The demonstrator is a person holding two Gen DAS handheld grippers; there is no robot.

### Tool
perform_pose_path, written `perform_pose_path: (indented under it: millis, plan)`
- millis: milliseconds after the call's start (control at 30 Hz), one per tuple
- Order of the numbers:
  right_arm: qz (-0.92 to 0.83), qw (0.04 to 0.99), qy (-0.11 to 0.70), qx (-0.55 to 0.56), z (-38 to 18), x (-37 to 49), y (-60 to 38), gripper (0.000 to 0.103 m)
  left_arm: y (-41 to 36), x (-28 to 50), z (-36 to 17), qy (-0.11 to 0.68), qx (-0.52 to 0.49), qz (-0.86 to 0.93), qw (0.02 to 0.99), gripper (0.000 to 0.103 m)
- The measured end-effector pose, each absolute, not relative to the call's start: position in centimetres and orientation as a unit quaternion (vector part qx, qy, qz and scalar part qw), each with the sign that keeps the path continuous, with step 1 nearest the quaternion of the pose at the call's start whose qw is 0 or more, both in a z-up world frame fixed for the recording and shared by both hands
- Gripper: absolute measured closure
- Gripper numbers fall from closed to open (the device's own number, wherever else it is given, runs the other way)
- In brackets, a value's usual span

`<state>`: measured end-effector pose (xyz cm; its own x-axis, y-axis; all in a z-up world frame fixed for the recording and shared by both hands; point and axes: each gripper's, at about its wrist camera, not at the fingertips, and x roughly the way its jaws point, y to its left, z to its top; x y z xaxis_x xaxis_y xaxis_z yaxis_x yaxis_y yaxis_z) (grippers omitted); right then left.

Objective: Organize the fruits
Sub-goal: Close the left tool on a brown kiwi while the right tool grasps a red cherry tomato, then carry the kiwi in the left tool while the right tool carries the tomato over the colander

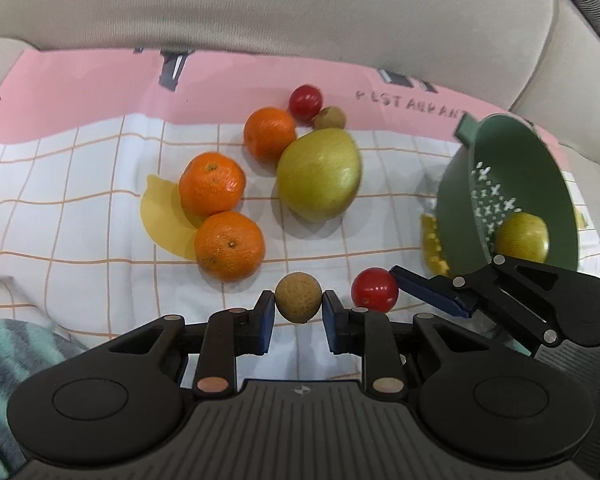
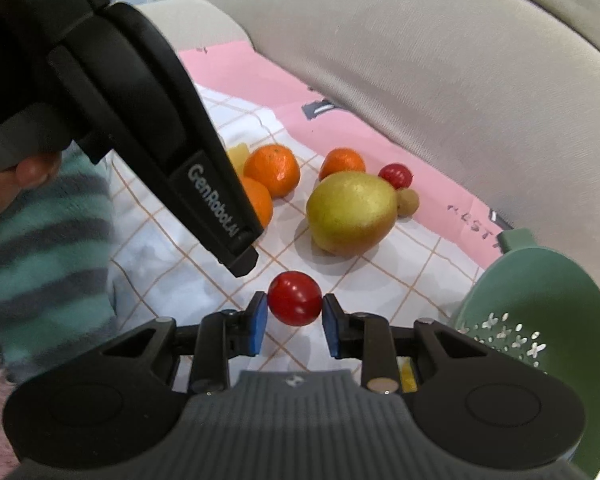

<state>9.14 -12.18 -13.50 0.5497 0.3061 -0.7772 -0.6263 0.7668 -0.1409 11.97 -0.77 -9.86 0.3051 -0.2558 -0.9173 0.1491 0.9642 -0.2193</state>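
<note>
The small tan fruit (image 1: pixel 299 298) sits pinched between the left gripper (image 1: pixel 299 316) fingers, just above the checked cloth (image 1: pixel 100 184); it looks light, firm and round, best held across its middle as now. The right gripper (image 2: pixel 295 318) fingers clamp a glossy red fruit (image 2: pixel 295 298), likely slippery and easily bruised. Just beside stands the tilted green colander (image 1: pixel 540 152), one yellow-green fruit (image 1: pixel 522 236) inside. Oranges and a big pear-like fruit (image 1: pixel 320 174) lie on the cloth over a beige sofa (image 1: pixel 300 4).

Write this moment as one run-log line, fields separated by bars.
left tool: shut on brown fruit | right tool: shut on red fruit
</note>
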Motion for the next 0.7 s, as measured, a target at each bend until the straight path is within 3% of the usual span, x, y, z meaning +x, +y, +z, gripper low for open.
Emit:
perform_pose_path:
  millis: [700]
  plan:
    - [0.175, 0.903, 0.365, -0.142, -8.9, 4.8, -19.7, 0.077, -7.4, 7.8, -3.6, 0.512, -0.010, -0.196, 0.836, 0.075]
